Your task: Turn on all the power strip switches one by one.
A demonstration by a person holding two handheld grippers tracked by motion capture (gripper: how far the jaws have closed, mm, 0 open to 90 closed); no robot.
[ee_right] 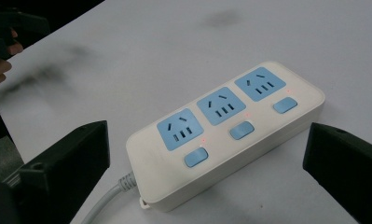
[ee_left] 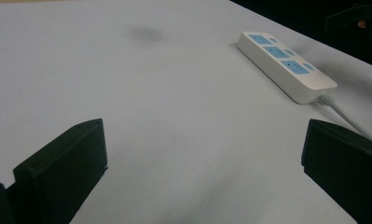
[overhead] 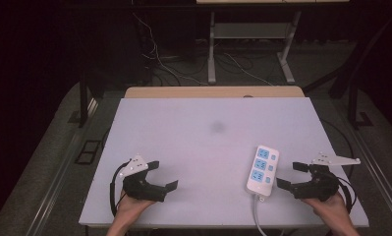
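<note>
A white power strip [overhead: 263, 169] with three blue sockets and blue switches lies at the front right of the white table top [overhead: 203, 128]; small red lights glow beside its switches [ee_right: 195, 157]. Its white cable [overhead: 257, 216] runs off the front edge. My right gripper [overhead: 292, 176] is just right of the strip, open, jaws pointing at it with nothing between them. In the right gripper view the strip [ee_right: 225, 126] lies ahead of the wide jaws. My left gripper [overhead: 161, 176] rests open at the front left, far from the strip [ee_left: 286, 65].
A faint grey smudge [overhead: 217, 128] marks the middle of the table top. A wooden board edge [overhead: 213, 92] shows behind it. Beyond stand a desk frame [overhead: 252, 44] and loose cables [overhead: 183, 69] on the floor.
</note>
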